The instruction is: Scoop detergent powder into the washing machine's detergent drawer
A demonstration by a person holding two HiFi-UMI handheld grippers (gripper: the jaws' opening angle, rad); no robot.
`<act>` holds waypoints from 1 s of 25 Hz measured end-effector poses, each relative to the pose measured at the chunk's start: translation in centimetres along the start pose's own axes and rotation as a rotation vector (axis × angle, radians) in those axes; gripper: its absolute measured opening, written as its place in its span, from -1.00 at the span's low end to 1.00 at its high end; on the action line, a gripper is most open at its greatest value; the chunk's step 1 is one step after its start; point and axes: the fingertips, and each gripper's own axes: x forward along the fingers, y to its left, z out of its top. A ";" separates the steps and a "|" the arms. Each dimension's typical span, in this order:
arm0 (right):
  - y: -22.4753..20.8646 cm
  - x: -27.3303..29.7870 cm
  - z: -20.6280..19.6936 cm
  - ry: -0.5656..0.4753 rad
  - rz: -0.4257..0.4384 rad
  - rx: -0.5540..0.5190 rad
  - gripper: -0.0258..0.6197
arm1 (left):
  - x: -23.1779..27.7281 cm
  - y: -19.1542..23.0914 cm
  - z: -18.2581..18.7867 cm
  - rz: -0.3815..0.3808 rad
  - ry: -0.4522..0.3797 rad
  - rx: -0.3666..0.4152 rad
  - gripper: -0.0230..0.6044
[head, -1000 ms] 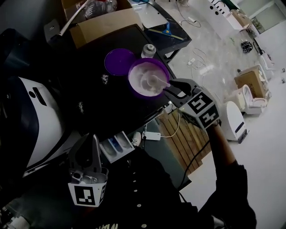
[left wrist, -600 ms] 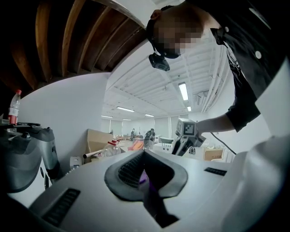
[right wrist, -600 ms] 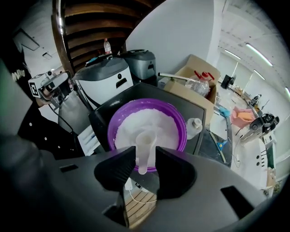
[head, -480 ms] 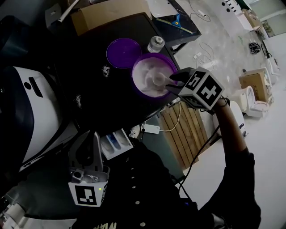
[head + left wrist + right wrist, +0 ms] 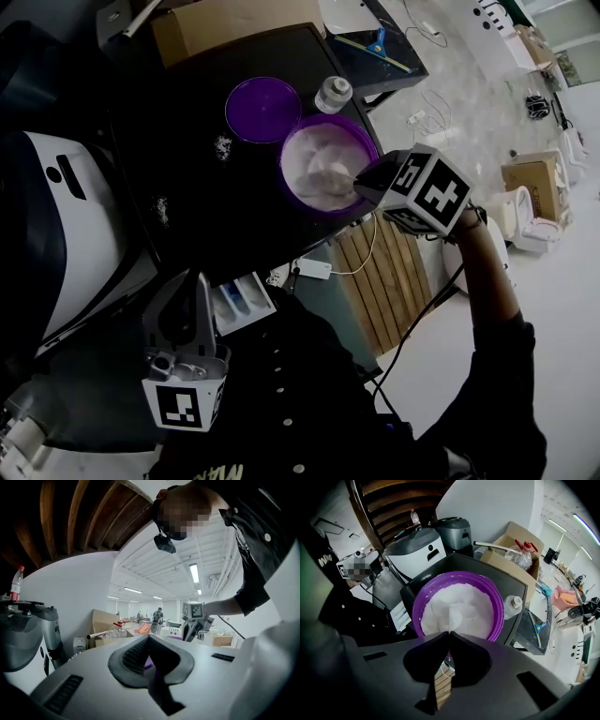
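Observation:
A purple bowl (image 5: 284, 173) of white detergent powder (image 5: 317, 155) stands on the black table, with a white scoop (image 5: 330, 175) lying in the powder. My right gripper (image 5: 360, 187) is at the bowl's near right rim, its jaws closing on the scoop's handle. In the right gripper view the handle (image 5: 450, 620) runs straight into the pinched jaws of my right gripper (image 5: 450, 633), with the bowl (image 5: 498, 609) just beyond. The detergent drawer (image 5: 242, 302) stands pulled out of the white washing machine (image 5: 70, 234). My left gripper (image 5: 195, 286) hangs shut and empty next to the drawer.
The bowl's purple lid (image 5: 262, 110) lies on the table behind it, next to a small white bottle (image 5: 334, 94). Spilled powder (image 5: 222, 144) dots the tabletop. A cardboard box (image 5: 225, 33) sits at the table's far edge. Wooden slats (image 5: 384, 281) and cables are below the table on the right.
The right gripper has come in to the bowl's rim and closed its open jaws onto the scoop handle. The left gripper has stayed by the drawer.

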 end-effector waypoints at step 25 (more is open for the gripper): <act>1.2 1.5 1.3 0.106 -0.005 -0.179 -0.82 | -0.2 0.5 -0.6 0.026 0.017 0.001 -0.88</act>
